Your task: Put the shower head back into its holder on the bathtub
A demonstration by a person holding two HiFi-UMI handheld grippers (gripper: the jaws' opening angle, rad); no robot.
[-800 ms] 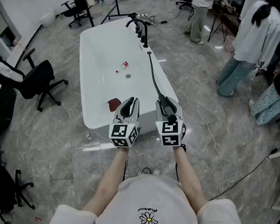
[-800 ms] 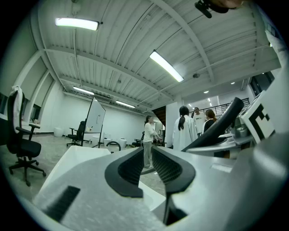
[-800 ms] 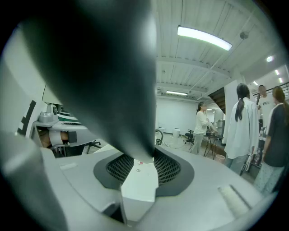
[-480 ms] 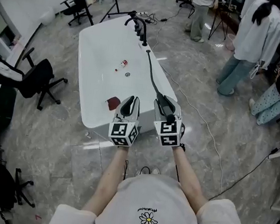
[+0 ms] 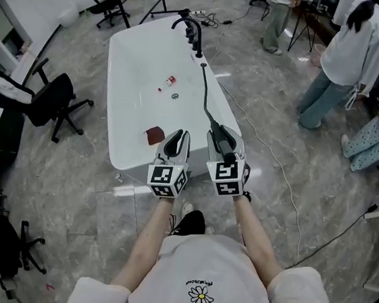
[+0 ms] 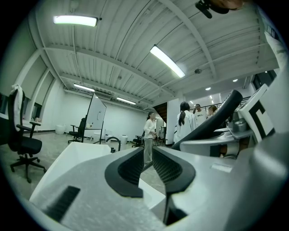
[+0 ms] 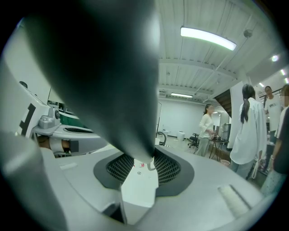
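One shower head (image 7: 104,72) in right gripper (image 5: 225,139) (left gripper (image 6: 148,165) empty)

White bathtub (image 5: 123,106); black shower head (image 7: 104,67), black hose (image 5: 206,95). Pale grey left gripper (image 6: 147,164), right gripper (image 7: 144,167); black ribbed pads (image 6: 131,169); black-and-white square markers (image 5: 167,177). Grey marbled floor (image 5: 70,188). Dark red item (image 5: 155,135). White T-shirt (image 5: 230,274), daisy print.

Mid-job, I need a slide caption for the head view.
Person's right gripper holds the shower head at the near end of the bathtub; left gripper alongside, empty.
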